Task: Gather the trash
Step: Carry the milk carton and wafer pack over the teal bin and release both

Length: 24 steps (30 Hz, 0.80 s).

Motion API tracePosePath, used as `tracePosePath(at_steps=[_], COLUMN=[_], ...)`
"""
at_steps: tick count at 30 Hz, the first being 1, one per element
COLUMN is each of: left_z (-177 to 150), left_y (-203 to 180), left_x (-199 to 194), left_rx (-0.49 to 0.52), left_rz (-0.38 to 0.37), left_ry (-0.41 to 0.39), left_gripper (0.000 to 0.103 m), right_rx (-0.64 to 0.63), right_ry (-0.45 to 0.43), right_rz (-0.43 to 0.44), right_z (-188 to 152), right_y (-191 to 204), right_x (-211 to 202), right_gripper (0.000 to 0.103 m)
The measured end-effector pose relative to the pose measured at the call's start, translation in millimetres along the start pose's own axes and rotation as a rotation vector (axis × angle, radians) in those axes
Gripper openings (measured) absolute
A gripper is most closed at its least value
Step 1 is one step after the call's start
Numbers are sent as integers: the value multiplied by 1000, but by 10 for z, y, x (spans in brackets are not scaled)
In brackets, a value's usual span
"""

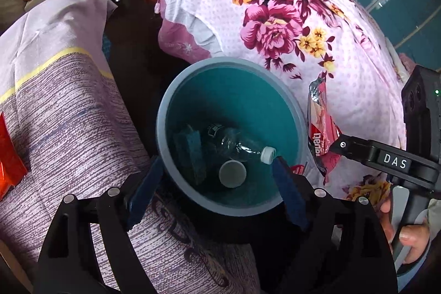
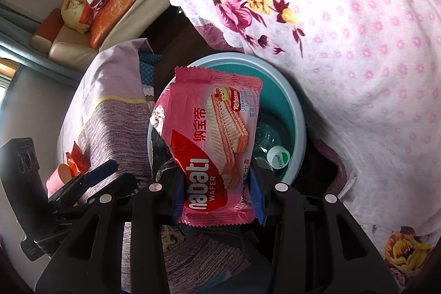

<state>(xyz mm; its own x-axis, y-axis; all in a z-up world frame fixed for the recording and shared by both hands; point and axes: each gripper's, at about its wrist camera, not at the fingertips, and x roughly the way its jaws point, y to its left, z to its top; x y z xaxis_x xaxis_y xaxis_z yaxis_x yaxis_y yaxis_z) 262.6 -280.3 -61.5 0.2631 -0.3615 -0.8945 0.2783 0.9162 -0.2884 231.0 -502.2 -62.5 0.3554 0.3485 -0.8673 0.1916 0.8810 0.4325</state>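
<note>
black plastic frames both grippers, each tipped with blue pads and pointing steeply down over the bin [image 1: 193, 90]. left gripper [image 1: 217, 175] hangs above the bin's near rim with its jaws spread wide and nothing between them; its fingers [image 1: 146, 183] straddle the opening. right gripper [image 2: 217, 197] is pinched on the lower part of a wrapper [image 2: 215, 134], the pads pressing its two side edges, and a hand [image 1: 408, 239] wraps the handle at the lower right of the left view.

the wrapper is pink and red, glossy and creased, printed with a wafer picture and white lettering, its top edge serrated. it stands up from the jaws and hangs over the bin's mouth; in the left view it sits just outside the bin's right rim, silver inside showing at its torn top.

the bin is round, grey outside and teal inside. in it lie a clear crumpled bottle [image 1: 237, 145] with a white cap, a dark blue ribbed block [image 1: 190, 153] and a grey round lid [image 1: 233, 174].

floral pink cloth [image 1: 289, 18] drapes to the right of the bin, a woven purple-grey cover [image 1: 69, 115] with a yellow stripe to the left. an orange wrapper [image 1: 9, 159] lies on that cover.
</note>
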Motion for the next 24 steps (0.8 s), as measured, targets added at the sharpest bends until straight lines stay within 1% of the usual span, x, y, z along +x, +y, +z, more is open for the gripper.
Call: tracePosePath(at_steps=[4,5,6,7,8,9,11,12,14,24], left_z=[-65,-78,-98,-108,-117,-128,-148,-158,-177,-301], left_y=[71,75,87,92,99,109,131,143,161,278], left_x=[-53,-64,-78,-86,-93,-101,-109,-112,-114,-208], left_rx=[-23,-25,-27,-27,-26,-27,-33,-36,-39,-69], left_rz=[-10,-11,-9,-7,-6,-7,-9,-12,-14,-27], left_ry=[-4,-6,-10,-12,-13,-14,-13,-13,-11,-17], left_gripper=[83,84,85,86,87,87,88,88,88,88], right_rx=[-13,-17,-23,-26,-25,-23,-21,-19,-16,-19], right_ry=[7,9,15,18,21,22,31,35,45,52], right_rz=[-2,-6,-8,-13,-16,-14,-9,-8,-15,-41], right_z=[11,13,16,19,27,26,30,32,31,-22], right_y=[72,88,121,151,172,191,229,237,266,367], right_x=[41,51,72,90,102,110,135,144,170,168], right_gripper=[38,40,51,58,69,72,73,75,77,77])
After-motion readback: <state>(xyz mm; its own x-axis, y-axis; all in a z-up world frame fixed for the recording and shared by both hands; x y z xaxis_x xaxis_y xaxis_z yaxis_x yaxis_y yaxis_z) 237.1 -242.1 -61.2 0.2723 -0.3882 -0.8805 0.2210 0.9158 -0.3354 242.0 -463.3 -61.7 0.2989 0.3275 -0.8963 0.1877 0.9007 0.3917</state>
